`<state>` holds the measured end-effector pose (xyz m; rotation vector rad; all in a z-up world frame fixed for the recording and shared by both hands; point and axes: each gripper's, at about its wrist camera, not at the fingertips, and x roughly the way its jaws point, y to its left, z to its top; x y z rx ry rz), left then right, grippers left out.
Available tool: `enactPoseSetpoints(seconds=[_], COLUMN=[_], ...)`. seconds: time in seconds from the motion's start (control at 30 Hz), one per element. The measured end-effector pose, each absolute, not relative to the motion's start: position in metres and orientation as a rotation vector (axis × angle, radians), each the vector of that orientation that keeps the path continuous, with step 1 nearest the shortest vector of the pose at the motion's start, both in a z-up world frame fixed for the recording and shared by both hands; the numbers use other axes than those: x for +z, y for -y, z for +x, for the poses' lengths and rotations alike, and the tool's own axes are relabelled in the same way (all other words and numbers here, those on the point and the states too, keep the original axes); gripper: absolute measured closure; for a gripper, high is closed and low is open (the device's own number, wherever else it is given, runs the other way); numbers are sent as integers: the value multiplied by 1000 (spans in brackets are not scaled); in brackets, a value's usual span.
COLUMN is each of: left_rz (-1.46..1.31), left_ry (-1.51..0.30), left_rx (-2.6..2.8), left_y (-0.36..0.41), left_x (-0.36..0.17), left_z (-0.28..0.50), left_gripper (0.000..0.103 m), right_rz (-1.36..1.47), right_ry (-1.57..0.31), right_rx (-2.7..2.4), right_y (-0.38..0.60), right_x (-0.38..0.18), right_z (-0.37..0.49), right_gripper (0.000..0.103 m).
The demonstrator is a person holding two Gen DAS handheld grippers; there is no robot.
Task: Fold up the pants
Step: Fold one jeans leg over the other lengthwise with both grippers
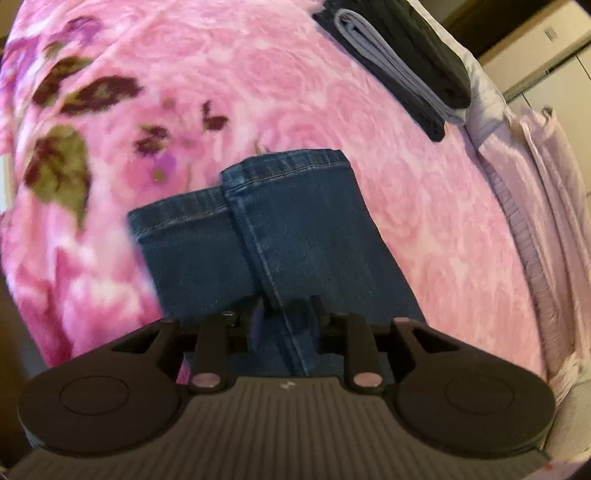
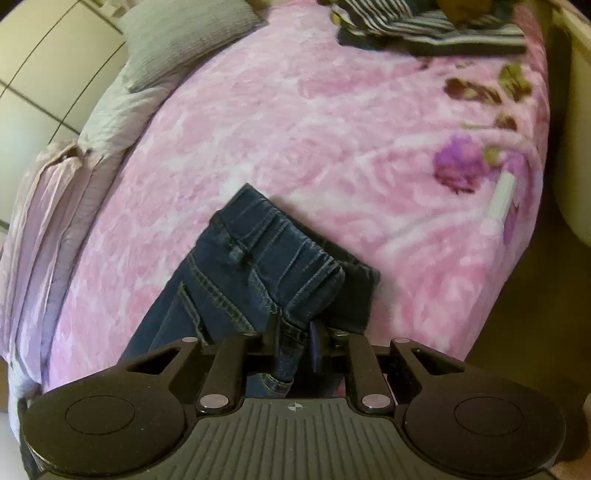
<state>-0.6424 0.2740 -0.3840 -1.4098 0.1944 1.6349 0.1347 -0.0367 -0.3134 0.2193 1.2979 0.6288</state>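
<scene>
My left gripper pinches the leg end of the jeans, hems resting on the pink blanket. My right gripper is clamped on the bunched waistband end above that blanket.

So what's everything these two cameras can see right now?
jeans: one pair, dark blue denim, on the blanket; hems in the left view, waistband in the right view
blanket: one, pink with rose pattern, covering the bed
folded clothes: one stack, black and grey, far side of the blanket in the left view
striped clothes: one pile, dark and white, far edge in the right view
pillow: one, grey, at the bed's side
sheet: pale lilac, along the bed's edge
left gripper: one, black, shut on the jeans' leg
right gripper: one, black, shut on the jeans near the waist
</scene>
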Motion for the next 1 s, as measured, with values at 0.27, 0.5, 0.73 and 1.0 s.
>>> enactPoseSetpoints(seconds=[0.27, 0.5, 0.73, 1.0], left_rz=[-1020, -1004, -924, -858], left_ry=[-342, -606, -589, -729], left_rx=[1655, 1679, 1679, 1695], left_y=[-259, -231, -220, -227], left_x=[-325, -361, -344, -374], left_z=[-609, -603, -598, -579], left_gripper=[101, 101, 100, 100], right_rz=[249, 184, 204, 150], right_ry=[-1182, -1269, -1216, -1196], right_rx=[782, 696, 745, 709], right_y=[42, 55, 63, 64], right_x=[-293, -326, -316, -328], right_z=[136, 143, 141, 132], right_gripper=[92, 93, 93, 93])
